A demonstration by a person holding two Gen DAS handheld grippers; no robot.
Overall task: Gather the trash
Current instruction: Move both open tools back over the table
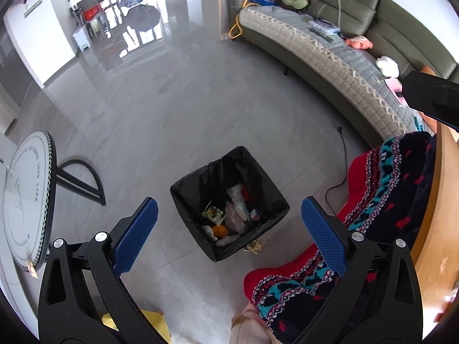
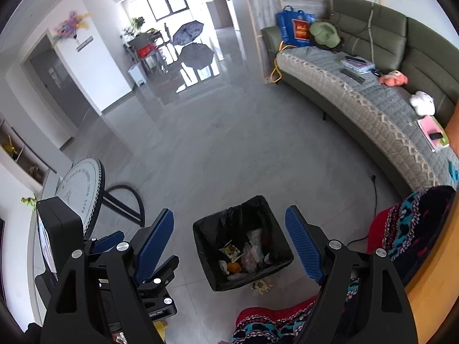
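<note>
Left gripper (image 1: 229,223) w/ jaws wide apart, nothing between the blue pads; right gripper (image 2: 229,243) likewise spread and empty, both aimed down at the black-lined trash bin (image 1: 183,192) on the grey tile floor (image 1: 172,109). Bin holds wrappers, plastic and an orange peel (image 1: 219,230). One crumpled wrapper (image 1: 255,246) lies on the floor just outside the bin's rim at 5 o'clock.

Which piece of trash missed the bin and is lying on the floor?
The crumpled yellowish wrapper beside the black-lined bin, on the tile against its near wall. All the other scraps, including the orange peel, lie inside.
</note>
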